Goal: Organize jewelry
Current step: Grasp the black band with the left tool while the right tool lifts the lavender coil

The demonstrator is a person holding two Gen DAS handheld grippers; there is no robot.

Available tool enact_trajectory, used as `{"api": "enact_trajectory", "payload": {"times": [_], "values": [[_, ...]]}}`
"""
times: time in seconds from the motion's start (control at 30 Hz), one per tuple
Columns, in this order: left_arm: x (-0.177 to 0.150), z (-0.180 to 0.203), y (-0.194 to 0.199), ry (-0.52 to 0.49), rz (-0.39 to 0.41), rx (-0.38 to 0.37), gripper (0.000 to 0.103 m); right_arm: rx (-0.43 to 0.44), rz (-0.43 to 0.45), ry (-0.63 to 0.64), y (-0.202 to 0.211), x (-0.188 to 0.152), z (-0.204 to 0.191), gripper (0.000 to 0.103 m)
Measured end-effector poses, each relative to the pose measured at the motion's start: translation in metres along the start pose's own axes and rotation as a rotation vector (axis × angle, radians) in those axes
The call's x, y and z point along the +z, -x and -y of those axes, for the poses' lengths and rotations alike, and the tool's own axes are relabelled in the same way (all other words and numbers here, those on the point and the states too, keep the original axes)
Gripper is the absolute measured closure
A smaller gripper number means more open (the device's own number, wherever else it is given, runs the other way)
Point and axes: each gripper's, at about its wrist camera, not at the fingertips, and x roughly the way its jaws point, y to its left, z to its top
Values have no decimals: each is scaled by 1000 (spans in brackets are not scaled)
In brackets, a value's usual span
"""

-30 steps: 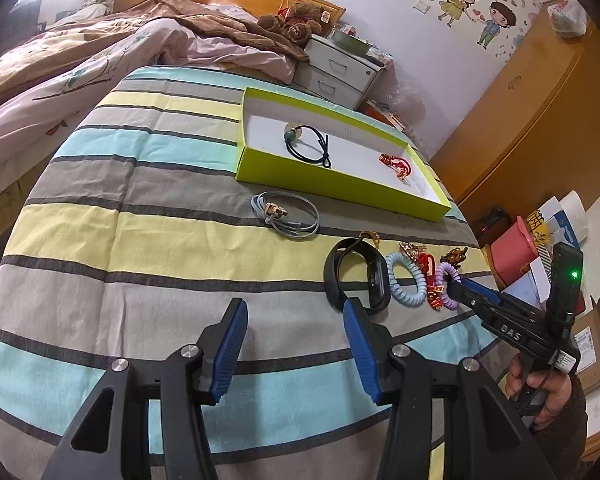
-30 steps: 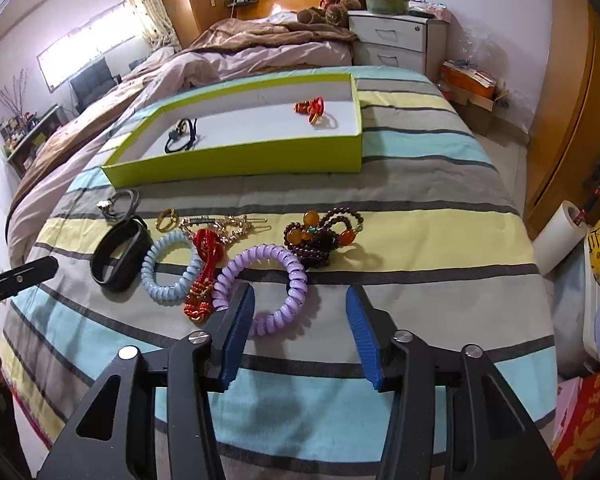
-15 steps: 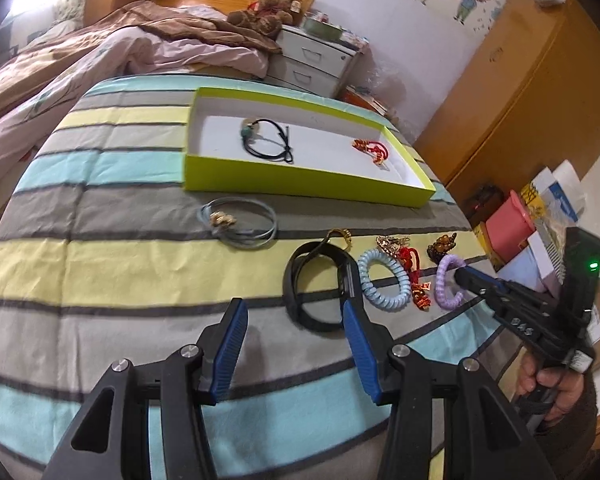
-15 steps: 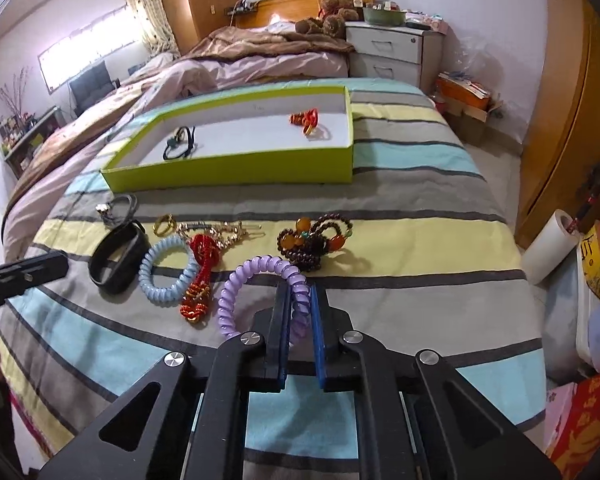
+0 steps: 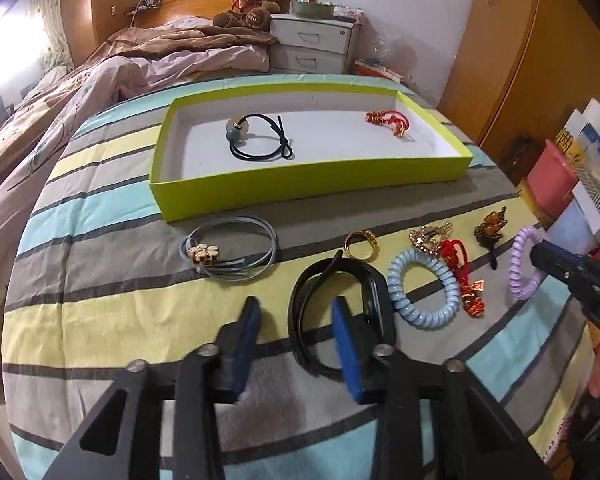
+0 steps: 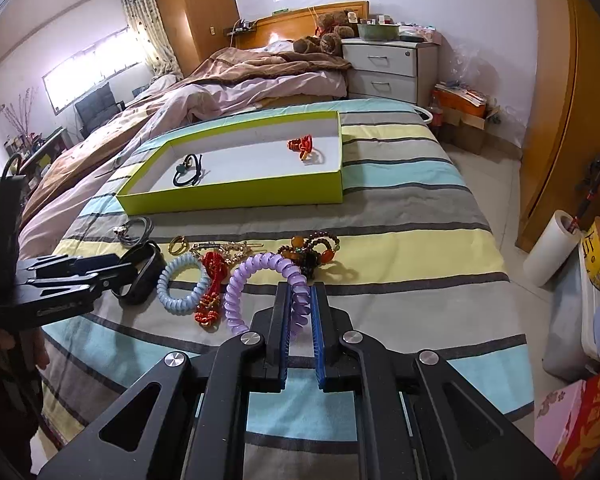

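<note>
Since half a second ago, the right gripper (image 6: 300, 312) has tilted the purple coil hair tie (image 6: 260, 276) up off the striped bedspread (image 6: 400, 256), and the left gripper (image 5: 296, 340) has moved forward until the black wristband (image 5: 340, 312) sits at its right jaw. A second ago the right jaws were wide apart in front of the tie; now they are clamped together on its near side, the far side of the loop still touching the cover.

The left jaws stand apart, holding nothing. One jaw seems to lie inside the wristband's loop, though whether it touches the band cannot be told.

The step in hand looks like the pick-up of the purple tie for transfer to the green tray (image 6: 236, 200), which lies further up the bed and already holds a black cord hair tie (image 6: 188, 172) and a red ornament (image 6: 302, 146). The next move probably calls for lifting the tie clear of the amber bead bracelet (image 6: 312, 254) just beside it and the red knotted charm (image 6: 212, 284) nearby, then carrying it over the tray's near wall before release. The soft coil may sag or snag its neighbours.
</note>
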Motion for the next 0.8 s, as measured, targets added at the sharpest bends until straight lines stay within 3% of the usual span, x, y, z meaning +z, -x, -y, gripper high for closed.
{"api": "enact_trajectory", "payload": {"times": [0.1, 0.2, 0.8], "values": [[1, 5, 0, -36, 2, 38, 76, 7, 1, 0, 0, -1, 0, 93], [1, 5, 0, -34, 7, 26, 92, 8, 2, 4, -1, 0, -2, 93], [2, -1, 29, 44, 90, -31, 94, 16, 21, -7, 2, 3, -2, 93]]}}
